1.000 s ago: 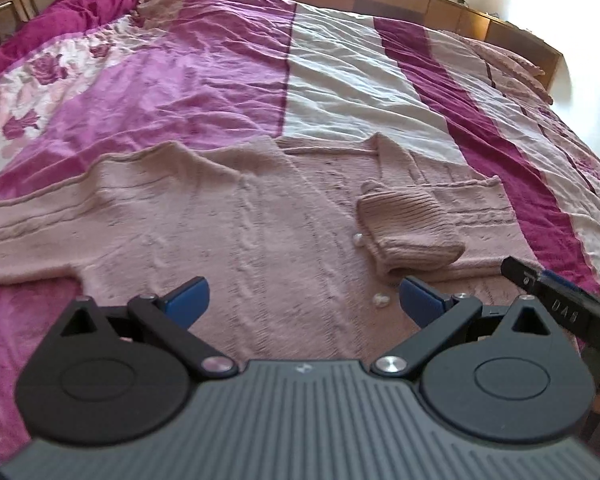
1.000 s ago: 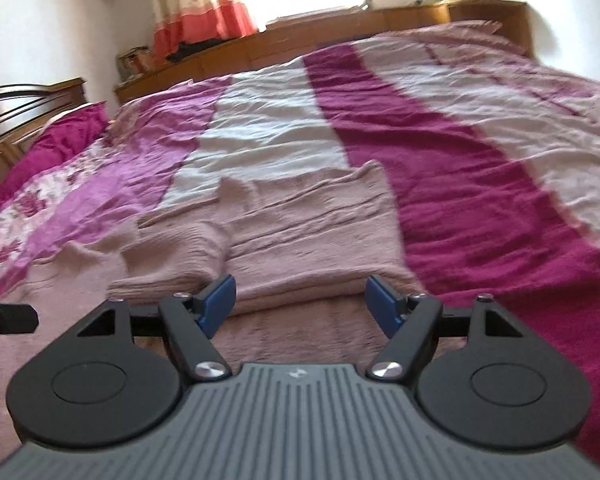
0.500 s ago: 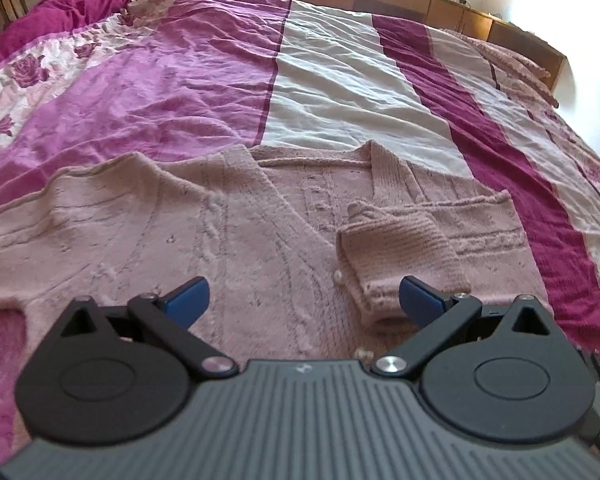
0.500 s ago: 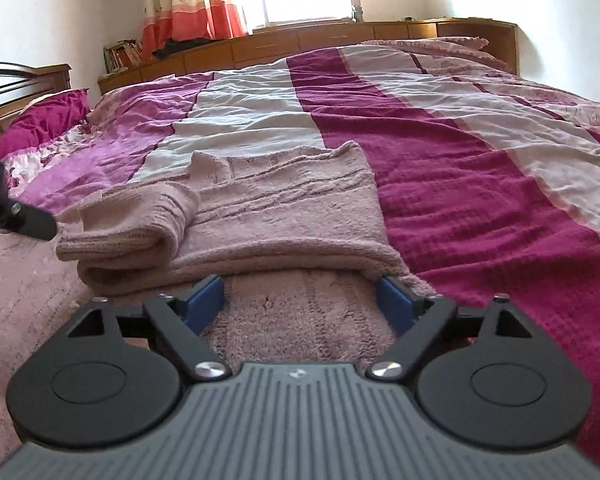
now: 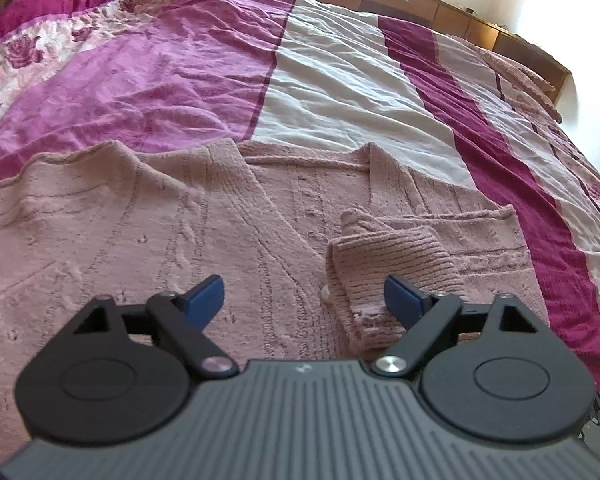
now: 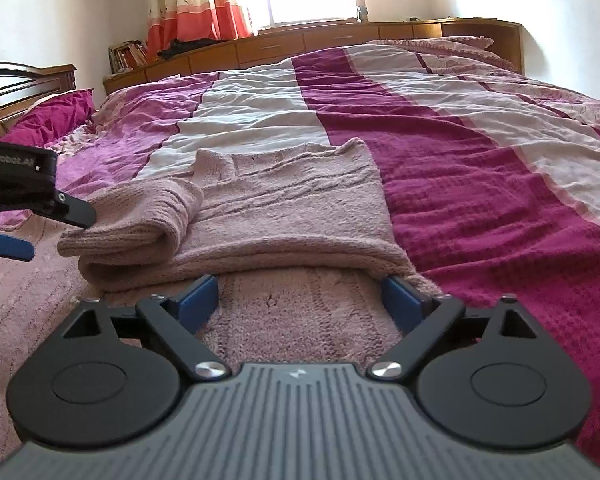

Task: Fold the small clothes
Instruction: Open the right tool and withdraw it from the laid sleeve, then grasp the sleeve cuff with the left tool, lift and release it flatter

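Cardigan: we see the pink knitted cardigan [image 5: 148,240] lying flat on the bed [image 5: 340,92], front up, with one side already turned in and its sleeve [image 5: 392,272] doubled back on top; the other side and sleeve are spread out flat.
Left gripper: our left gripper [image 5: 304,296] hangs low over the cardigan's middle, its jaws apart with only the knit below them, one pad beside the folded sleeve's cuff; nothing is pinched. The jaws have just been closing somewhat.
Right gripper: our right gripper [image 6: 300,304] sits low at the turned-in edge [image 6: 300,256], jaws spread wide and holding nothing, the right pad tucked just under the fold's corner. The jaws have just been opening.
Risk, sleeve: we judge that the left pad next to the cuff could snag the loose knit and drag the doubled sleeve off its place.
Risk, layers: if the right jaws close here, they may catch only the top layer, or the bed cover too, and the fold would open or skew.
Risk, buttons: the small white button [image 5: 326,292] by the cuff could catch a pad.
Change: against the earlier view, both cameras now sit closer and lower to the cardigan, and the left gripper now faces the cardigan's middle more squarely.
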Demonstrator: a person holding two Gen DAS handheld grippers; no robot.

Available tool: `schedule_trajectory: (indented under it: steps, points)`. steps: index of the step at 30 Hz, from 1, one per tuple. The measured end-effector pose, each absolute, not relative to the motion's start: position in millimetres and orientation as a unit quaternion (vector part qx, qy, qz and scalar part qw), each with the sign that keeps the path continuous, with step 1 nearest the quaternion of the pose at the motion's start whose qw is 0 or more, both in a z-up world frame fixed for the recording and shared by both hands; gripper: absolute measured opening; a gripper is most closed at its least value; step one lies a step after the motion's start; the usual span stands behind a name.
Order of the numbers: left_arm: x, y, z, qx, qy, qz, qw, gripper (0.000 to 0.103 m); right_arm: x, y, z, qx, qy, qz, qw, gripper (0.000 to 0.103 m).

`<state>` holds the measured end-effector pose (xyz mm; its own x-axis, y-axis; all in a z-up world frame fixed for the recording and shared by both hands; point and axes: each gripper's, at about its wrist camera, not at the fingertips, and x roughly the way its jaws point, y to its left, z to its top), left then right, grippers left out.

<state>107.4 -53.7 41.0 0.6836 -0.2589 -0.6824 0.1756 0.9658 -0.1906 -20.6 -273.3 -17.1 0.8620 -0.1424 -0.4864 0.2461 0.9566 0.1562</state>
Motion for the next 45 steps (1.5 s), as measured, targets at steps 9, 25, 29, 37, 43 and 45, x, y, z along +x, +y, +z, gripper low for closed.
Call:
schedule_trajectory:
  steps: [9, 25, 29, 37, 43, 45]
  points:
    - [108.2, -52.6, 36.8, -0.084, 0.38, -0.14, 0.91, 0.057, -20.7, -272.5, -17.3, 0.106, 0.242, -0.101, 0.959, 0.094]
    - [111.1, -70.6, 33.3, -0.099, 0.378, -0.168, 0.905, 0.022, -20.4, -271.9, -17.5, 0.104, 0.242, -0.102, 0.959, 0.095]
    - [107.4, -62.6, 40.8, -0.105, 0.36, -0.168, 0.912, 0.012, -20.1, -271.8, -17.6, 0.104, 0.242, -0.102, 0.959, 0.095]
    - [105.0, -43.3, 72.4, -0.049, 0.313, -0.124, 0.94, 0.011, -20.4, -271.7, -17.7, 0.104, 0.242, -0.102, 0.959, 0.095]
    - [105.6, -18.0, 91.9, 0.031, 0.281, -0.079, 0.956, 0.011, -20.5, -271.6, -17.7, 0.105, 0.241, -0.102, 0.959, 0.095]
    - [109.1, -7.8, 92.7, 0.048, 0.283, -0.064, 0.956, 0.011, -20.5, -271.4, -17.8, 0.104, 0.241, -0.102, 0.959, 0.095]
